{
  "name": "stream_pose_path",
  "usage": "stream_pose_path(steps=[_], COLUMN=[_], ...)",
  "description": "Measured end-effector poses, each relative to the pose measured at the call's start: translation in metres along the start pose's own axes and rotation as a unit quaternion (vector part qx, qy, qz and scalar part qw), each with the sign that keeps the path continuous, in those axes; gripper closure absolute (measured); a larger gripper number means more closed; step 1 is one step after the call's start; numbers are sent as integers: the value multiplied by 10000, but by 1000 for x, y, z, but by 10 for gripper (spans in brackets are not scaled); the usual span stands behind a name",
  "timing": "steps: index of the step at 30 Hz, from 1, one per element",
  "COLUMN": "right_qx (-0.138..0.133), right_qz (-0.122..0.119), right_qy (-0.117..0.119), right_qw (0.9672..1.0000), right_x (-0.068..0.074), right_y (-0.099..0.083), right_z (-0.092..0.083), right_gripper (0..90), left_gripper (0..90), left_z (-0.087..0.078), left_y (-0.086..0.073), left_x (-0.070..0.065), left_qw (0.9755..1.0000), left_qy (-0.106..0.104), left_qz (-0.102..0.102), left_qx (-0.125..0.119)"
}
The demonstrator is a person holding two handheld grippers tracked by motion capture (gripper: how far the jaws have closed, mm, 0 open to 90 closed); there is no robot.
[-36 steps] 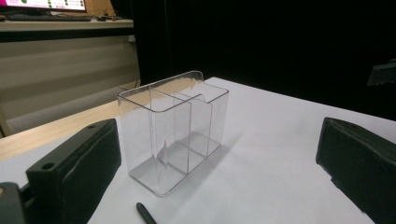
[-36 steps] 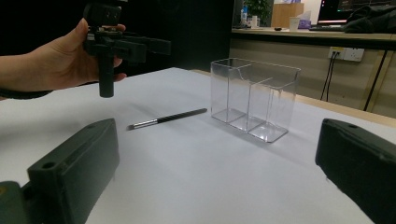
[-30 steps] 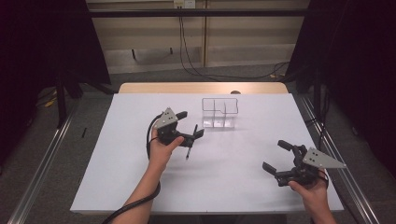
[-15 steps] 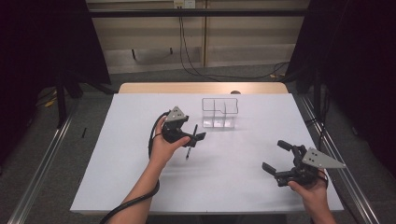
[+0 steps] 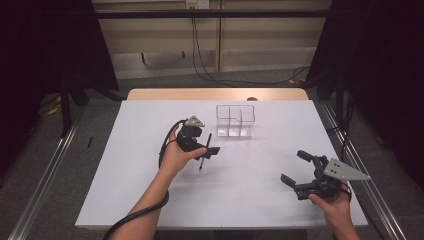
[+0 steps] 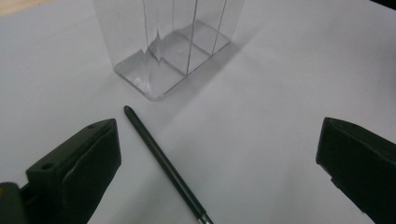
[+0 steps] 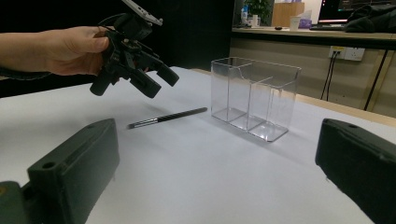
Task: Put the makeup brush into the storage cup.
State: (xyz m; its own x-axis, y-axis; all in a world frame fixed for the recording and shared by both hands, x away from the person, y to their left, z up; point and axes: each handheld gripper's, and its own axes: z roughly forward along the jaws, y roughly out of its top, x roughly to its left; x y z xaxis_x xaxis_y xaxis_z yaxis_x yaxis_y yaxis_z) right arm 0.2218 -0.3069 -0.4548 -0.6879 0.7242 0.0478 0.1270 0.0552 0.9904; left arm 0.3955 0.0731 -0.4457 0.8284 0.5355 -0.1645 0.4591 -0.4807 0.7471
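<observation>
Right under the wide-open left tongs point(image 6: 219, 154), the pen point(image 6: 163, 163) looks light, stiff, slippery; grab mid-shaft

A white-topped table point(image 5: 250, 200) with a bare wooden strip point(image 5: 215, 94) along its far edge carries a clear divided box point(image 5: 235, 120), standing upright and empty near that edge. Black cables point(image 5: 200, 55) hang from a wall socket point(image 5: 197, 4) and trail over the grey floor point(image 5: 165, 80) behind. Metal rails point(image 5: 45, 175) flank the table on both sides, and dark curtains point(image 5: 45, 50) close off either side. A plant point(image 7: 256, 8) stands on a counter far behind.
</observation>
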Motion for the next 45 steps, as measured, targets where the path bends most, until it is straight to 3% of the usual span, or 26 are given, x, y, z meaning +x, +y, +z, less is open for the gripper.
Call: stream_pose_path(steps=[9,18,20,25,26,28,34,37,43,45], right_qx=[1,-7,-17,-16,-10,-12,-18,-18,6,9], right_qz=[2,12,26,13,25,23,3,16,12,13], right_qy=[0,-3,-1,-11,-19,-18,-22,-30,-23,-31], right_qw=[10000,10000,10000,10000,10000,10000,10000,10000,10000,10000], right_x=[0,0,0,0,0,0,0,1,0,0], right_y=[0,0,0,0,0,0,0,0,0,0], right_z=[0,0,0,-1,-1,-1,-1,-1,-2,-2], right_gripper=[0,0,0,0,0,0,0,0,0,0], left_gripper=[0,0,0,4,55,73,191,290,405,439], left_z=[4,10,11,14,14,15,16,17,20,21], left_y=[3,3,3,2,2,2,1,0,-1,-1], left_x=[-1,0,0,2,2,1,-1,0,-2,-2], left_qw=[9979,9930,9910,9887,9888,9885,9855,9850,9823,9799], left_qy=[141,185,246,356,383,401,448,425,405,452], left_qz=[-14,-101,-110,-183,-195,-204,-201,-151,0,112], left_qx=[634,1164,1313,1445,1429,1444,1625,1668,1828,1942])
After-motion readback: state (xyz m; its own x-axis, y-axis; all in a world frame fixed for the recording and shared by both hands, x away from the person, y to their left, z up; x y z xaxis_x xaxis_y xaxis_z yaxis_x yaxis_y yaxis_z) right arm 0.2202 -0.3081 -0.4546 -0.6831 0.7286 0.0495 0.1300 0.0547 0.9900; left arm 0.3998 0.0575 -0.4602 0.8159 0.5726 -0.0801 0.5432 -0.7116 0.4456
